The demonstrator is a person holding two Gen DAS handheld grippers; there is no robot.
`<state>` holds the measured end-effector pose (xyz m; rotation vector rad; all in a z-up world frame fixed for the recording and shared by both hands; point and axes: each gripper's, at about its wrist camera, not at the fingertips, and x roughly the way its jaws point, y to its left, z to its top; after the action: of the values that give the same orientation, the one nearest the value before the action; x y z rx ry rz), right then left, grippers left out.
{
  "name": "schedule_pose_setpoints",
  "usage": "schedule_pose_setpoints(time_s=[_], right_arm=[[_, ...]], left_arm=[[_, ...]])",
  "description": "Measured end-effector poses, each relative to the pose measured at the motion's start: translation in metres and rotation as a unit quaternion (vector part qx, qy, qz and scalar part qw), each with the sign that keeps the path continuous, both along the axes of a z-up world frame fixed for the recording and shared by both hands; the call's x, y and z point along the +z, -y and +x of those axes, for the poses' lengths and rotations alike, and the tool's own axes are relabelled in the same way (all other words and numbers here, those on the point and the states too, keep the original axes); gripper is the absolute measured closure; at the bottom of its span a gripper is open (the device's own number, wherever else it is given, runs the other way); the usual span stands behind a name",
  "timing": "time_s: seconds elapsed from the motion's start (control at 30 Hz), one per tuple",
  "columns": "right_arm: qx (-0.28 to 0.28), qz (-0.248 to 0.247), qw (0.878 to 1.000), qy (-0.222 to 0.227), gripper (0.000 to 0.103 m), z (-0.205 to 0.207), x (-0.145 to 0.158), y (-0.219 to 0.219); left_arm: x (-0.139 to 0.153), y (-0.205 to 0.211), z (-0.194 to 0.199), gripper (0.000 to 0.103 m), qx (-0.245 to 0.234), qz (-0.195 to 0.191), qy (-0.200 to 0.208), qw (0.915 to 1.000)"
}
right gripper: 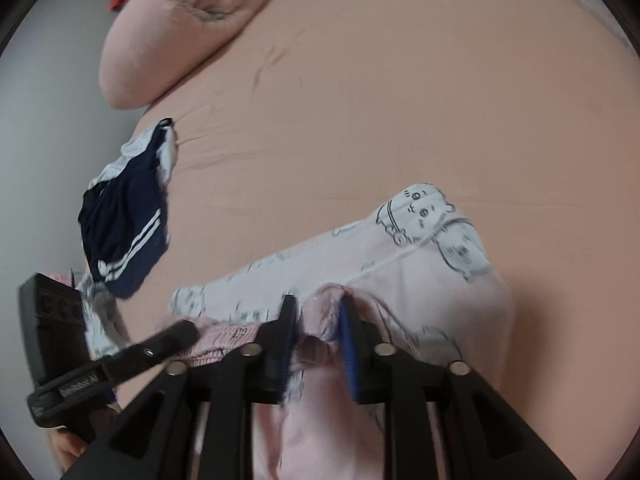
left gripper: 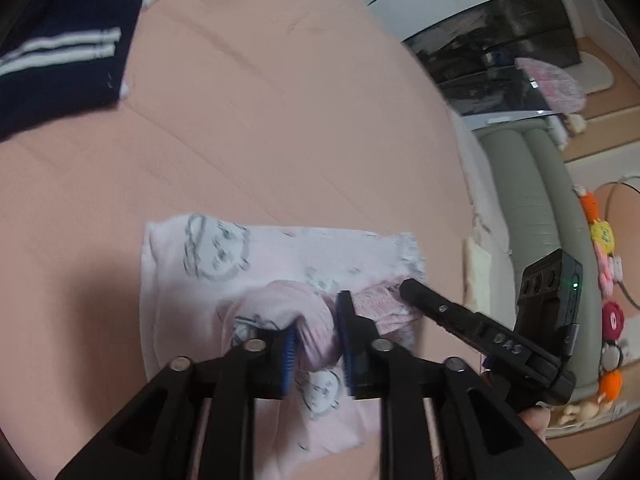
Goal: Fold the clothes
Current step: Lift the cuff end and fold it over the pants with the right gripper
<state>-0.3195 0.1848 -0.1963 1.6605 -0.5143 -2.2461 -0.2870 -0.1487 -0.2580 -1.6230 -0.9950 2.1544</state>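
A pale pink garment (left gripper: 280, 252) printed with grey cartoon animals lies partly folded on the peach bed sheet (left gripper: 280, 120). My left gripper (left gripper: 318, 316) is shut on a bunched fold of it near its close edge, pink cloth filling the gap between the blue pads. In the right wrist view the same garment (right gripper: 432, 280) spreads to the right, and my right gripper (right gripper: 317, 304) is shut on another bunched fold. The two grippers sit close side by side: the right one (left gripper: 412, 290) shows from the left wrist, the left one (right gripper: 188, 328) from the right wrist.
A navy garment with white stripes (right gripper: 124, 232) lies folded on the sheet to the left (left gripper: 60, 60). A pink pillow (right gripper: 180, 20) rests at the far corner. Beyond the bed's right edge are a grey padded frame (left gripper: 536, 208), a dark cabinet (left gripper: 500, 52) and plush toys (left gripper: 604, 240).
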Motion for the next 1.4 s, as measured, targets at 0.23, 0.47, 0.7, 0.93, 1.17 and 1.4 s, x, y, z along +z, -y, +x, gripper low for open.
schedule_pose_setpoints(time_s=[0.23, 0.47, 0.7, 0.93, 1.17, 1.4], right_arm=[[-0.020, -0.085, 0.994, -0.061, 0.057, 0.007, 0.037, -0.025], [0.002, 0.164, 0.977, -0.136, 0.046, 0.060, 0.049, -0.025], [-0.081, 0.105, 0.991, -0.031, 0.045, 0.095, -0.014, -0.080], [0.014, 0.033, 0.999, -0.027, 0.066, 0.079, -0.017, -0.037], [0.030, 0.030, 0.999, -0.032, 0.097, 0.076, -0.020, -0.022], [0.029, 0.008, 0.998, -0.061, 0.097, 0.109, 0.022, -0.033]], left_arm=[[0.044, 0.031, 0.018, 0.014, 0.051, 0.018, -0.086, 0.9948], [0.046, 0.034, 0.055, 0.016, 0.031, -0.102, -0.078, 0.9913], [0.010, 0.015, 0.087, 0.016, 0.013, -0.126, -0.027, 0.9916], [0.003, -0.007, 0.062, 0.085, -0.032, -0.128, -0.049, 0.9900], [0.003, -0.010, 0.059, 0.093, -0.036, -0.110, -0.051, 0.9919], [0.048, -0.036, 0.080, 0.095, -0.095, -0.128, -0.095, 0.9826]])
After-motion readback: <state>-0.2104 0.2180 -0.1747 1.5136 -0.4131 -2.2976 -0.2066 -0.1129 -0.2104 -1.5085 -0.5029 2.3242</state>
